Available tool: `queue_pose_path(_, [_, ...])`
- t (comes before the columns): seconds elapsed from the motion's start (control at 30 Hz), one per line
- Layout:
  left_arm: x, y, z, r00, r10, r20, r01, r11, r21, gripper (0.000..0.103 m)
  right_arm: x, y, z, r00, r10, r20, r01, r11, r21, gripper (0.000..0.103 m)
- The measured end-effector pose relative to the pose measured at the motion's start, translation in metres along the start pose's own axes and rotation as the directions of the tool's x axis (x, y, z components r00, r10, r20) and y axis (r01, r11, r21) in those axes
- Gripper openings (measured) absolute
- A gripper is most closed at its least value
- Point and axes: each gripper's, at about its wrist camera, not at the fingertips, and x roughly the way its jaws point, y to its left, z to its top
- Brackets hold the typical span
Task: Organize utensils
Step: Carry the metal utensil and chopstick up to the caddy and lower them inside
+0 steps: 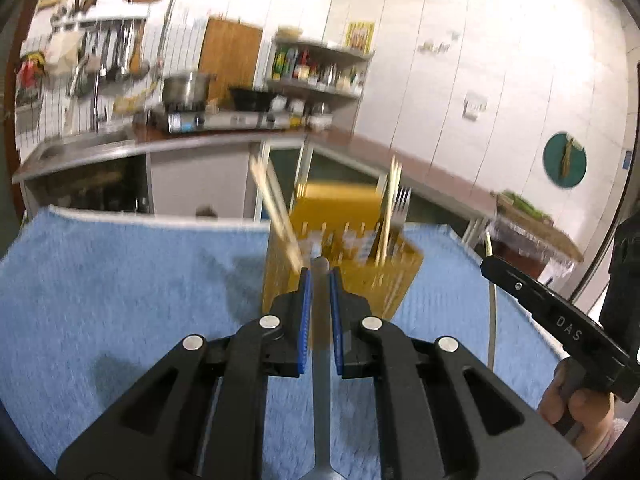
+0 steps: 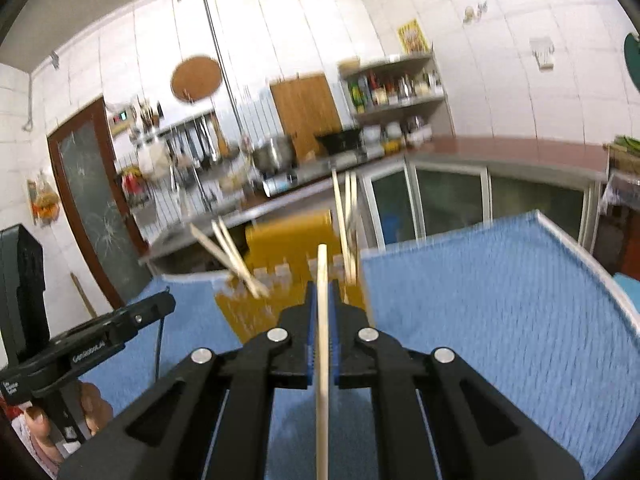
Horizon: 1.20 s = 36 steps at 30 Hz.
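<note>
A yellow slotted utensil holder (image 1: 344, 248) stands on a blue towel (image 1: 132, 280). It holds wooden chopsticks (image 1: 276, 216) leaning left, more chopsticks (image 1: 390, 216) and a fork (image 1: 402, 204) on its right. My left gripper (image 1: 320, 276) is shut on a grey metal utensil handle (image 1: 320, 312), just in front of the holder. My right gripper (image 2: 323, 288) is shut on a single wooden chopstick (image 2: 322, 340), close before the holder (image 2: 288, 240). The right gripper also shows in the left wrist view at the right edge (image 1: 560, 316); the left gripper shows at the left of the right wrist view (image 2: 100, 340).
The towel (image 2: 480, 320) covers the table. Behind are a kitchen counter (image 1: 240, 136) with a stove and pot (image 1: 186, 88), a sink, a shelf of bottles (image 1: 320, 68) and a glass door (image 2: 96, 208).
</note>
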Motion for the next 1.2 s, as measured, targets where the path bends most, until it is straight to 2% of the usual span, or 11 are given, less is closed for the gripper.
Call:
queue_pose_path(0.2, [-0.008, -0.004, 0.052, 0.990, -0.020, 0.138, 0.021, 1.000, -0.008, 0.008, -0.001, 0.010, 0.055, 0.989, 0.030, 0.142, -0.028, 0.999, -0.018, 0.006])
queue_pose_path(0.33, [-0.001, -0.010, 0.081, 0.971, -0.005, 0.240, 0.003, 1.000, 0.009, 0.008, 0.007, 0.017, 0.083, 0.970, 0.030, 0.242, -0.020, 0.999, -0.041, 0.006])
queue_pose_path(0.47, [0.012, -0.017, 0.095, 0.949, 0.030, 0.313, -0.044, 0.998, 0.037, 0.008, 0.021, 0.019, 0.096, 0.956, 0.030, 0.293, -0.017, 0.999, -0.044, 0.006])
queue_pose_path(0.57, [0.028, -0.016, 0.101, 0.937, 0.009, 0.350, -0.025, 0.999, 0.041, 0.008, 0.030, 0.018, 0.102, 0.939, 0.033, 0.343, -0.018, 0.999, -0.046, 0.006])
queue_pose_path(0.73, [0.056, -0.007, 0.102, 0.926, 0.018, 0.377, -0.028, 0.999, 0.023, 0.008, 0.044, 0.020, 0.104, 0.919, 0.021, 0.394, 0.003, 0.998, -0.060, 0.006])
queue_pose_path(1.0, [0.081, 0.007, 0.089, 0.933, -0.001, 0.359, -0.004, 1.000, 0.013, 0.008, 0.062, 0.015, 0.110, 0.893, 0.003, 0.451, 0.022, 0.999, -0.050, 0.006])
queue_pose_path(1.2, [0.086, 0.012, 0.080, 0.939, 0.007, 0.345, -0.011, 1.000, 0.011, 0.008, 0.071, 0.015, 0.112, 0.885, -0.006, 0.465, 0.031, 0.998, -0.046, 0.006])
